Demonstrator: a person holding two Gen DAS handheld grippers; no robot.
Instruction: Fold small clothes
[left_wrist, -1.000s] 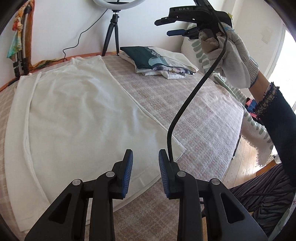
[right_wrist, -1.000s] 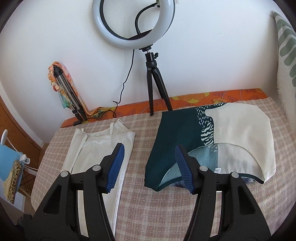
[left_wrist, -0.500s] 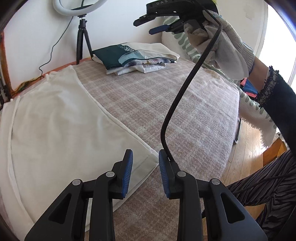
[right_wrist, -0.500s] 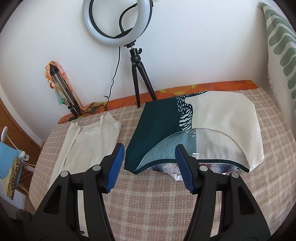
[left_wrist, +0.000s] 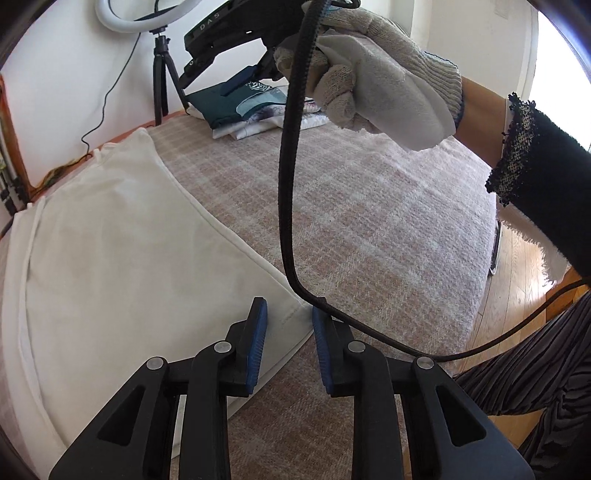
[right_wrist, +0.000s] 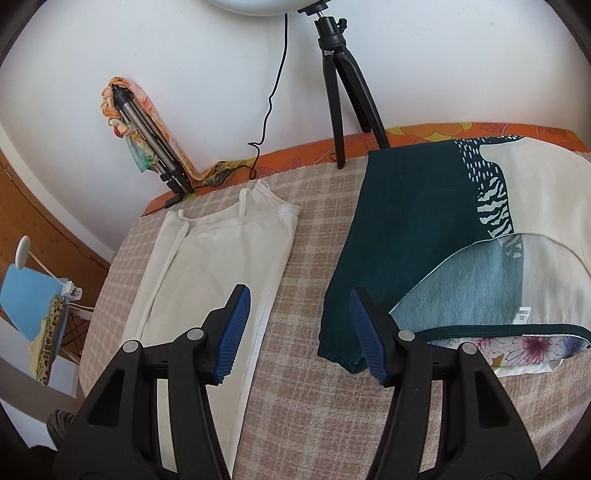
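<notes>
Left tongs (left_wrist: 286, 332) gape narrowly, empty, over the corner of the white camisole (left_wrist: 122, 258). Right tongs (right_wrist: 299, 332) spread wide, empty, above the checked bed (right_wrist: 306, 387) between camisole and folded stack (right_wrist: 443, 240).

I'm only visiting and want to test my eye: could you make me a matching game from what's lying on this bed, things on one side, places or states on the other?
Things:
1. white top
2. green-and-cream garment
3. tripod
4. left gripper

Places or states:
A. stands at the wall behind the bed
B. open, over the white top's near corner
C. lies flat, partly folded lengthwise
D. folded, topmost on the pile

Pairs: 1-C, 2-D, 3-A, 4-B
</notes>
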